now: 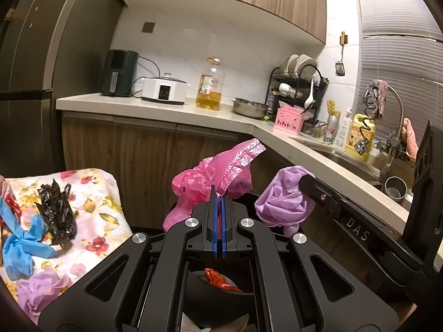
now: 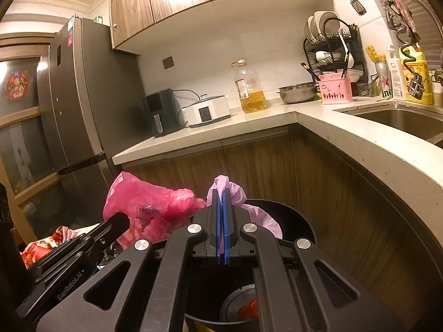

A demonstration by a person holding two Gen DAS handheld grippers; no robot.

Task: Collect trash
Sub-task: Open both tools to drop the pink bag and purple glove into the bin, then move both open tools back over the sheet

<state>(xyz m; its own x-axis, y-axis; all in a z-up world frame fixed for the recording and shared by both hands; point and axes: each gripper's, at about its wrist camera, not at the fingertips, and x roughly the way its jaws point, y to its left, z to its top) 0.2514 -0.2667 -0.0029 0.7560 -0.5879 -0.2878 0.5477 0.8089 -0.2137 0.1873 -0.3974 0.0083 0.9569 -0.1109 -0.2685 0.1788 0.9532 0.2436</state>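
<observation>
Left wrist view: your left claw (image 1: 220, 197) is clamped on the pink bag (image 1: 218, 171), at 12 o'clock over the black bin (image 2: 288, 221). Your right claw (image 2: 222, 195) pinches the lilac bag (image 2: 235, 193), probably its edge.

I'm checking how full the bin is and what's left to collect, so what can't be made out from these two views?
- Black bin contents: both views, hidden by the gripper bodies; only a red wrapper shows.
- How much pink bag the left gripper pinches: left wrist view, hidden between its pads.
- Floral cloth trash: left wrist view, cut off by the left edge.
</observation>
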